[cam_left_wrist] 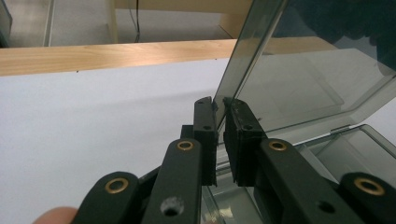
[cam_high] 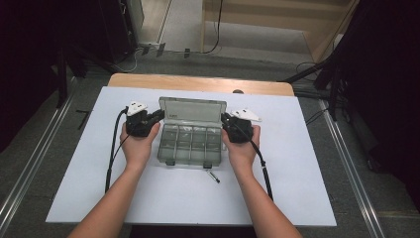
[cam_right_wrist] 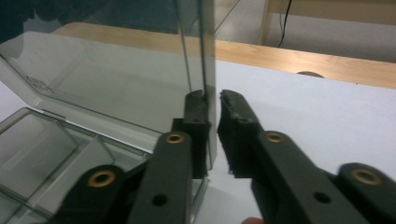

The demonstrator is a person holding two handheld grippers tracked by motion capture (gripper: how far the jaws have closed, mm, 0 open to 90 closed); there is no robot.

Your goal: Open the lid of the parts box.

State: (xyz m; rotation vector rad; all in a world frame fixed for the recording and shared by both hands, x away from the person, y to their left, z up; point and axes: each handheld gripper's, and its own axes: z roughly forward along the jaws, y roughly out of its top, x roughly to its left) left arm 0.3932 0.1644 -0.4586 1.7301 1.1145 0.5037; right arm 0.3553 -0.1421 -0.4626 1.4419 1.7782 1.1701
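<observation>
the left gripper (cam_left_wrist: 219,105) and right gripper (cam_right_wrist: 212,99) are each pinching a side edge of the smoky clear plastic compartment box's lid (cam_high: 192,110), standing raised at mid-table; whether opening or closing, i cannot tell.

Left tool (cam_high: 157,115) and right tool (cam_high: 225,119) face inward, jaws nearly closed.

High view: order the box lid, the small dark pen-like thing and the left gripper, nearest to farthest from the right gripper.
From the right gripper:
1. box lid, its right edge between the jaws.
2. small dark pen-like thing, on the table, nearer the person.
3. left gripper, at the lid's opposite edge.
</observation>
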